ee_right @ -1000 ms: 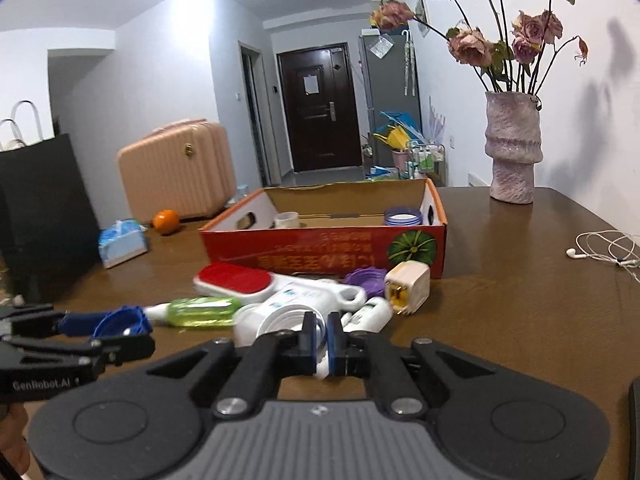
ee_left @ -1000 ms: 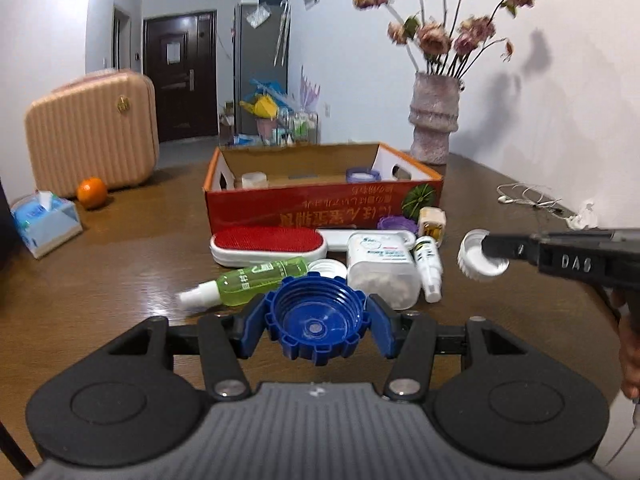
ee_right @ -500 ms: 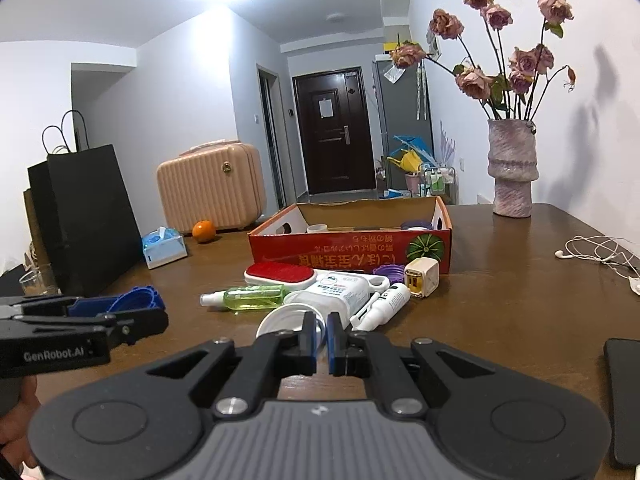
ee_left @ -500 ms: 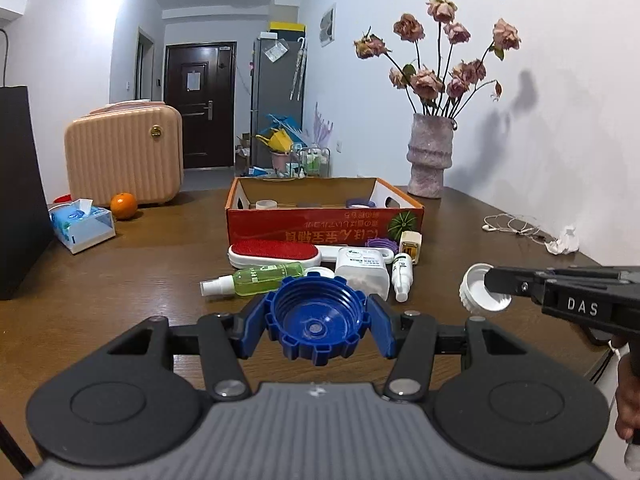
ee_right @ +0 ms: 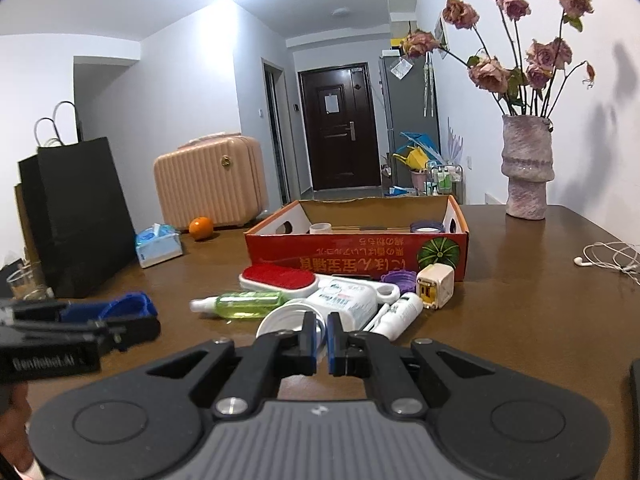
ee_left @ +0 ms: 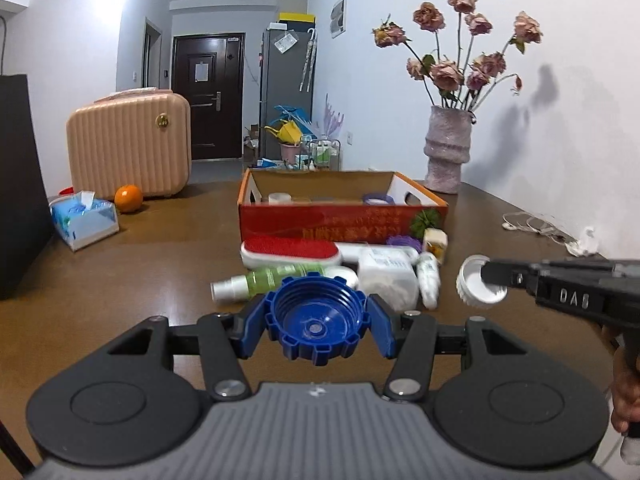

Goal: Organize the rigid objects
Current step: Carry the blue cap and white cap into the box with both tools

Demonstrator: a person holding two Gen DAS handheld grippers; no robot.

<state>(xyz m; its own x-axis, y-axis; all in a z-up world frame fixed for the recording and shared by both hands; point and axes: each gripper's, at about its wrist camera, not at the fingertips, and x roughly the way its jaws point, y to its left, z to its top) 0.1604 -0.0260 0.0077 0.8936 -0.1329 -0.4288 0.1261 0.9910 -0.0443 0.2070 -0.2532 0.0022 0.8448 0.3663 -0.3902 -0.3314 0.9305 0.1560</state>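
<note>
My left gripper point(ee_left: 316, 322) is shut on a blue ribbed cap point(ee_left: 316, 318), held open side up above the table. In the right wrist view, this left gripper point(ee_right: 124, 322) and its blue cap point(ee_right: 126, 306) sit at the left. My right gripper point(ee_right: 321, 340) is shut on the rim of a white cap point(ee_right: 280, 320). The left wrist view shows that white cap point(ee_left: 476, 286) at the right gripper's point(ee_left: 492, 276) tip. Ahead lie a red brush point(ee_left: 292, 250), a green spray bottle point(ee_left: 272, 278), a white container point(ee_left: 384, 276) and a charger cube point(ee_right: 435, 286), in front of the red cardboard box point(ee_left: 340, 224).
A vase of dried roses point(ee_right: 526, 168) stands at the back right and earphones point(ee_right: 608, 258) lie on the right. A tissue pack point(ee_left: 84, 218), an orange point(ee_left: 129, 199), a peach suitcase point(ee_left: 128, 152) and a black bag point(ee_right: 76, 216) are on the left. A dark phone point(ee_right: 635, 392) lies at the right edge.
Both grippers have drawn back from the box and the pile, which now look farther off. Each still holds its cap.
</note>
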